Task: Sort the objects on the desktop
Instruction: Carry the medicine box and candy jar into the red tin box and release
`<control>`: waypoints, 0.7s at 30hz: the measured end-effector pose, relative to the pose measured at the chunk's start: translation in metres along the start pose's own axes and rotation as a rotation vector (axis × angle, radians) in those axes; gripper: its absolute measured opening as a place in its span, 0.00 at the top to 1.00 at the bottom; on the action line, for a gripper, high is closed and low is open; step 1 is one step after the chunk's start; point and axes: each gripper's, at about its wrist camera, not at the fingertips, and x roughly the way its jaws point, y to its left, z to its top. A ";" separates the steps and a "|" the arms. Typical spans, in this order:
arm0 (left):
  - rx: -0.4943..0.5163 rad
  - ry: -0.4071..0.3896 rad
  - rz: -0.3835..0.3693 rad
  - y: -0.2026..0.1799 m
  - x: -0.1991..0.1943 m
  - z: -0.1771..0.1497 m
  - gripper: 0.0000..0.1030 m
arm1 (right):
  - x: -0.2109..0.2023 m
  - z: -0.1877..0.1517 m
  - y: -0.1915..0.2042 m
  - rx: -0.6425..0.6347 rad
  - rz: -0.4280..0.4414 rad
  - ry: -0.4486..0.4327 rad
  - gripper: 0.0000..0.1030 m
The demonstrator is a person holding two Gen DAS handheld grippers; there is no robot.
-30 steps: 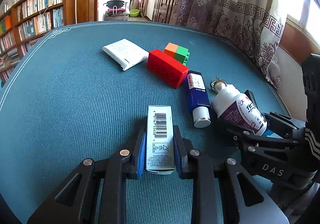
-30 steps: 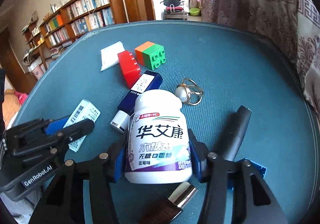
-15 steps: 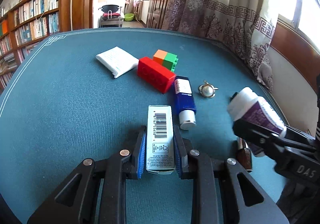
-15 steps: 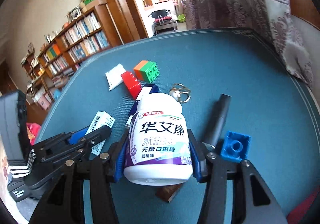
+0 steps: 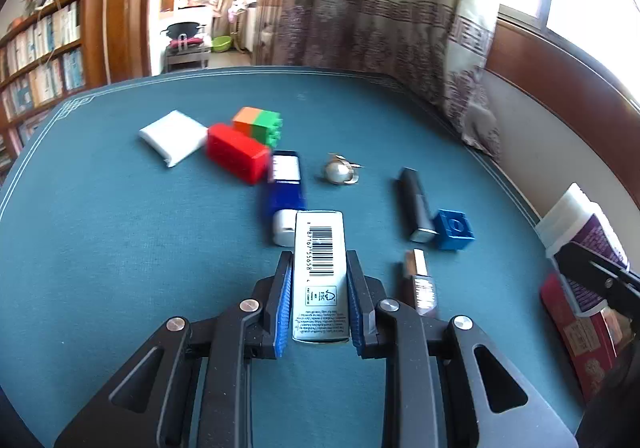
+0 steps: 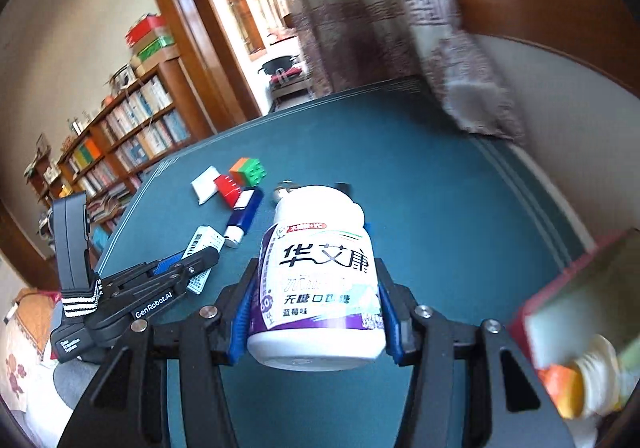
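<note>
We are only at the start of sorting, we think — most things lie loose on the big blue-green surface (image 5: 120, 248). From big to small, we see a white packet (image 5: 173, 136), a red brick (image 5: 237, 157), an orange and green block (image 5: 258, 125), a blue tube (image 5: 285, 192), a dark stick (image 5: 416, 204), a brown lipstick (image 5: 420, 282), a small blue brick (image 5: 454, 229) and a pearl ring (image 5: 339, 172). None of them sits in a sorted place yet. Our right hand-held gripper (image 6: 312, 284) pinches the white gum bottle (image 6: 316, 280) up in the air, near the right edge of the surface and close to a red box (image 5: 576, 328) — maybe that is where the bottle goes. Our left hand-held gripper (image 5: 319, 296) pinches the small barcode box (image 5: 319, 276), low over the surface, just in front of the blue tube. A second ago the gum bottle was low among the other things, right beside the blue tube. Now it is lifted and carried far off to the right, so the dark stick, the lipstick and the small blue brick show. The barcode box is held the same way as before, but it has moved nearer the tube.
</note>
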 end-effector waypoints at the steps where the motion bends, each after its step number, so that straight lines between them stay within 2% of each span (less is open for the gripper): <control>1: 0.009 0.003 -0.012 -0.005 -0.001 0.000 0.75 | -0.006 -0.001 -0.004 0.005 -0.008 -0.006 0.45; 9: 0.108 0.022 -0.102 -0.058 -0.010 -0.003 0.75 | -0.060 -0.018 -0.047 0.070 -0.097 -0.061 0.45; 21: 0.297 0.029 -0.304 -0.173 -0.028 0.000 0.75 | -0.131 -0.040 -0.121 0.181 -0.291 -0.143 0.45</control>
